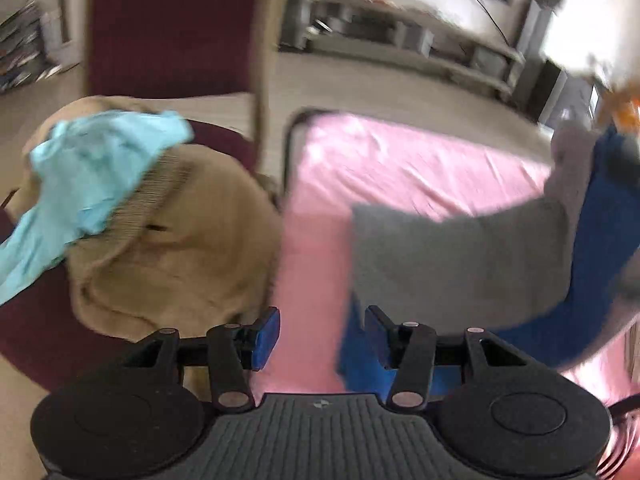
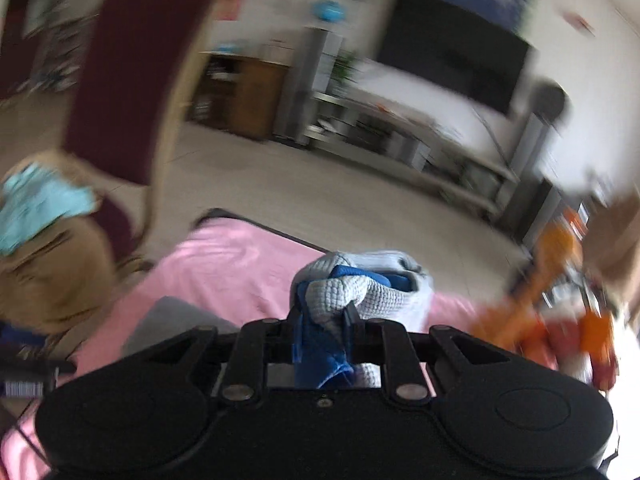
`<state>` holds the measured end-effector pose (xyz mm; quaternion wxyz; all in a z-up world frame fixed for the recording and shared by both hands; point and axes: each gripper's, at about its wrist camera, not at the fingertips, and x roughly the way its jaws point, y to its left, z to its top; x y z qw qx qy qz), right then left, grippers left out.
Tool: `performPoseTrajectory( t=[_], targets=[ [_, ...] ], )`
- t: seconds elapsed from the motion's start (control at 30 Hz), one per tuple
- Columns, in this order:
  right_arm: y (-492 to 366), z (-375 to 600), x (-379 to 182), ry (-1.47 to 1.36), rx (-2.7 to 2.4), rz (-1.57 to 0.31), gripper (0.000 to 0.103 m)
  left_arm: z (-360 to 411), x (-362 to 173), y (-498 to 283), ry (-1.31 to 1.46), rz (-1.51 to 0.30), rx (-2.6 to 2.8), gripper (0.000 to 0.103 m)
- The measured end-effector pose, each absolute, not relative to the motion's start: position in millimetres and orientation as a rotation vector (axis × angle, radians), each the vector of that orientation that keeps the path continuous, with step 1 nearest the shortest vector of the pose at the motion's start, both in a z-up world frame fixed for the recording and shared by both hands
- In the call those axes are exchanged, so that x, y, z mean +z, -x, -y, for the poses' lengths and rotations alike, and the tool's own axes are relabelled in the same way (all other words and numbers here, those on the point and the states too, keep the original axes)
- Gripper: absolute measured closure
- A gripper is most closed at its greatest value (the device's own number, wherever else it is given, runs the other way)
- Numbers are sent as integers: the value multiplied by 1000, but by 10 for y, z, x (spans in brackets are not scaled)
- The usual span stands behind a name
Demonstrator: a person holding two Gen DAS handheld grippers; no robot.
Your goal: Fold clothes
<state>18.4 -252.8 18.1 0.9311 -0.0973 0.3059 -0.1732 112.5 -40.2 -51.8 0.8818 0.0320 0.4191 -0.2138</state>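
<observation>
Your right tongs [image 2: 322,322] are clamped on a bunched end of the grey-and-blue garment [image 2: 360,288], which is pinched between the fingers and lifted off the pink-covered worktop [image 2: 224,264]. Your left tongs [image 1: 322,330] stand apart with nothing between the blue pads [image 1: 267,336], hovering low over the near edge of the worktop.

From the left wrist view, the garment [image 1: 460,256] runs from the near edge just right of your left tongs, up and away to the far right, where it rises toward the lifted end. So its long axis slants from near-left to far-right, grey face upward and blue lining showing at the low near corner [image 1: 356,356] and along the right edge. That low corner lies just to the right of your left tongs, touching or nearly touching the right pad; motion blur hides which.

The left hand is plainly the nearer one to the free end. On the chair [image 1: 168,24] to the left, a tan garment [image 1: 172,264] and a light-blue one [image 1: 92,168] lie heaped.
</observation>
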Motion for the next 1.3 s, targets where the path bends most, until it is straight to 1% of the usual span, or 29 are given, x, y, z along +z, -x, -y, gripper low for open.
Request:
performPoseTrajectory(
  t=[0.1, 0.2, 0.37, 0.53, 0.57, 0.6, 0.63, 0.67, 0.7, 0.73, 0.87, 1.0, 1.1, 1.13, 1.23, 1.3],
  targets=[
    [-406, 2153, 48, 229, -215, -649, 85, 220, -492, -1199, 4, -863, -406, 53],
    [-619, 1935, -149, 193, -68, -703, 85, 155, -522, -1259, 33, -874, -397, 53],
    [-917, 2001, -542, 39, 62, -825, 85, 85, -585, -1339, 67, -893, -381, 53],
    [-1026, 1924, -957, 52, 124, -980, 85, 103, -619, -1362, 69, -901, -392, 53],
    [-1029, 1890, -994, 69, 134, -999, 84, 116, -625, -1361, 64, -901, -392, 53],
    [-1032, 1860, -1019, 83, 140, -1013, 82, 125, -630, -1361, 62, -901, -391, 53],
    [-1030, 1845, -1016, 92, 143, -1020, 76, 133, -635, -1360, 60, -902, -391, 53],
    [-1027, 1844, -985, 81, 157, -1024, 72, 136, -637, -1359, 61, -902, -389, 53],
    [-1024, 1847, -949, 61, 176, -1028, 65, 129, -636, -1360, 67, -902, -385, 53],
    [-1009, 1863, -889, 37, 189, -1029, 62, 118, -635, -1365, 77, -902, -381, 53],
    [-818, 2043, -556, -45, 182, -1005, 61, 99, -630, -1374, 100, -900, -387, 53],
    [-575, 2382, -37, -121, 142, -949, 60, 161, -620, -1338, 111, -894, -453, 53],
    [-347, 2617, 327, -84, 66, -875, 49, 286, -635, -1281, 104, -900, -508, 53],
    [-274, 2711, 408, -64, 32, -851, 48, 332, -642, -1260, 100, -903, -526, 53],
    [-99, 2982, 497, -40, -82, -798, 48, 487, -670, -1198, 77, -909, -567, 53],
    [47, 3209, 466, -82, -158, -758, 48, 598, -696, -1160, 53, -913, -579, 53]
  ],
)
